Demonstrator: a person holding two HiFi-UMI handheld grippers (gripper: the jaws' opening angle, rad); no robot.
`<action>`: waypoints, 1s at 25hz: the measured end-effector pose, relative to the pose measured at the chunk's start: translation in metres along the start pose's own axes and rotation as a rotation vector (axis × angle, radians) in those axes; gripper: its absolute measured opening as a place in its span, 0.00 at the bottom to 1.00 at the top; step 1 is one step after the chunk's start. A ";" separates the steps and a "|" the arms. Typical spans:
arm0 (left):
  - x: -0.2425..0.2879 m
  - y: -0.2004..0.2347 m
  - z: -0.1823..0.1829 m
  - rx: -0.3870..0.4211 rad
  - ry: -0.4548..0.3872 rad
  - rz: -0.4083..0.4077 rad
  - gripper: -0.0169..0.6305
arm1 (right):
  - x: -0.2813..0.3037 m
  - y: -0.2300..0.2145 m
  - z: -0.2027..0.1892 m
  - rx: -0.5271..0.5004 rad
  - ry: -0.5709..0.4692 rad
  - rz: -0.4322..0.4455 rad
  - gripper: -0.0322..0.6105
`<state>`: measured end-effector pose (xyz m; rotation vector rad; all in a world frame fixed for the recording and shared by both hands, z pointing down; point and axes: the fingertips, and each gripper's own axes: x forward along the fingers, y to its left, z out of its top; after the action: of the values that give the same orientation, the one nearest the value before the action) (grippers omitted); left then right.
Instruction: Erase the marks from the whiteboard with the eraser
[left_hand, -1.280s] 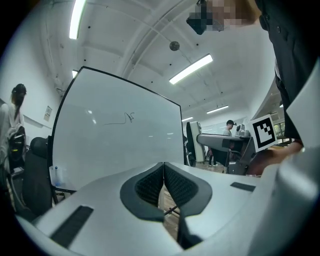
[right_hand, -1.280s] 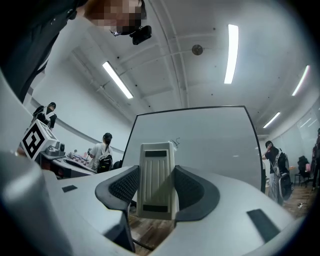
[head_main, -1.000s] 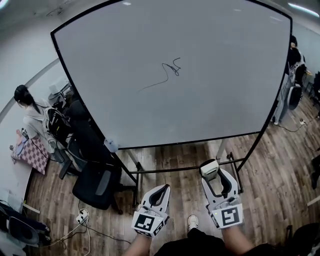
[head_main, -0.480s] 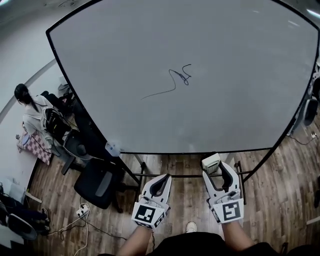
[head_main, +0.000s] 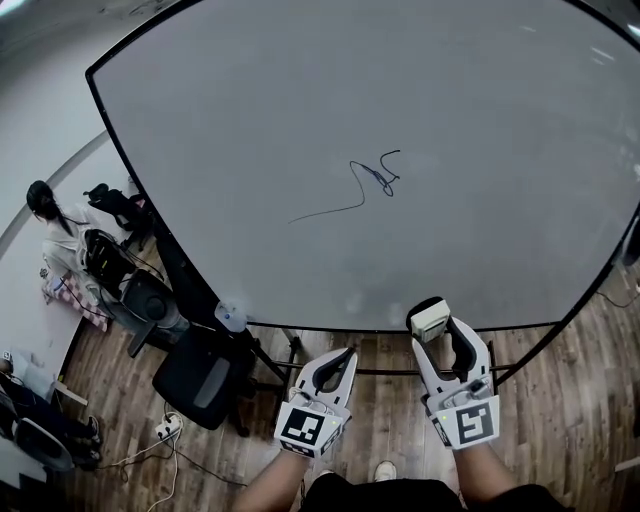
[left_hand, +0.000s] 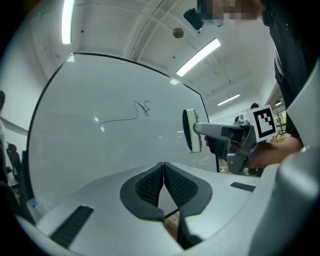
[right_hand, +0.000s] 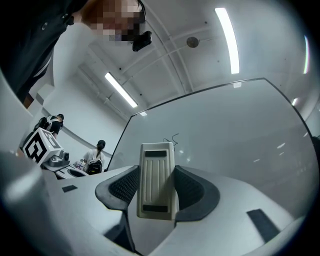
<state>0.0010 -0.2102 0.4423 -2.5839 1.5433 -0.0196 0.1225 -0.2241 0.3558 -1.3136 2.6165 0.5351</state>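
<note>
A large whiteboard (head_main: 250, 120) with a black frame fills the head view. A thin black scribble (head_main: 365, 185) runs across its middle; the same mark (left_hand: 135, 112) shows in the left gripper view and, small, as a scribble (right_hand: 172, 138) in the right gripper view. My right gripper (head_main: 437, 322) is shut on a cream eraser (head_main: 429, 318), held below the board's lower edge; the eraser (right_hand: 157, 181) stands upright between the pads. My left gripper (head_main: 332, 368) is shut with nothing in it, lower and to the left. The eraser (left_hand: 191, 130) also appears side-on in the left gripper view.
A black office chair (head_main: 195, 375) and another chair (head_main: 145, 300) stand at the left of the board's stand. A person (head_main: 50, 215) sits far left. Cables and a power strip (head_main: 165, 430) lie on the wooden floor (head_main: 560, 400).
The view has closed in on the board; the scribble has slid right and down in the frame. Both grippers have risen slightly, the eraser nearing the board's lower edge.
</note>
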 end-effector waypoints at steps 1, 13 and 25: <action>0.007 0.004 0.002 0.009 0.004 -0.003 0.06 | 0.007 -0.002 -0.001 -0.006 -0.003 -0.004 0.43; 0.058 0.095 0.036 -0.002 -0.067 0.034 0.06 | 0.103 -0.032 0.026 -0.112 -0.051 -0.090 0.43; 0.069 0.123 0.060 0.010 -0.115 0.006 0.06 | 0.171 -0.073 0.095 -0.224 -0.139 -0.190 0.43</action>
<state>-0.0695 -0.3222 0.3638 -2.5242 1.5071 0.1197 0.0775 -0.3539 0.1988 -1.5094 2.3437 0.8731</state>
